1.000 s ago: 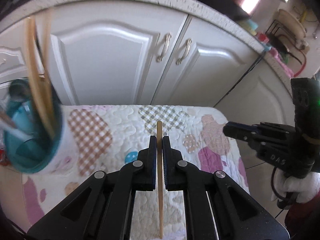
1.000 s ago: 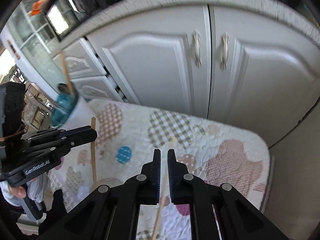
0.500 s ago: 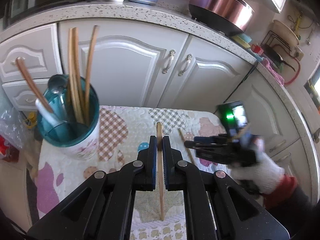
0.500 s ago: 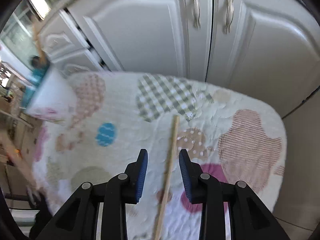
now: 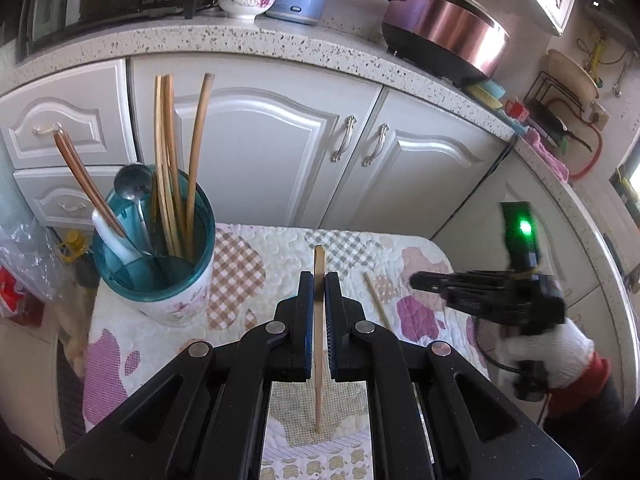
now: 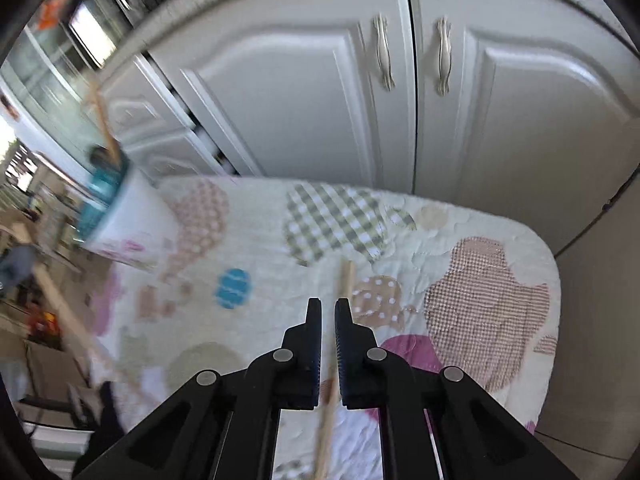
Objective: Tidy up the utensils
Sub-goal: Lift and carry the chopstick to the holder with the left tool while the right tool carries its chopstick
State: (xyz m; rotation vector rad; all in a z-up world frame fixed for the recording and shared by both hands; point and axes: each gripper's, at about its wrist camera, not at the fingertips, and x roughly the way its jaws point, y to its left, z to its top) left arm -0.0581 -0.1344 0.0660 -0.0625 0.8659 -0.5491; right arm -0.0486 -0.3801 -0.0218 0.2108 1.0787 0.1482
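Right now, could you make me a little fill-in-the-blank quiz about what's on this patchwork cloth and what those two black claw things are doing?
1. The left gripper has its fingers shut on a wooden ____.
2. The utensil holder has a rim coloured ____.
3. The metal spoon stands inside the ____.
4. The other chopstick, running between the right gripper's fingers, has its far end over the patchwork ____.

Missing words: chopstick; teal; utensil holder; cloth
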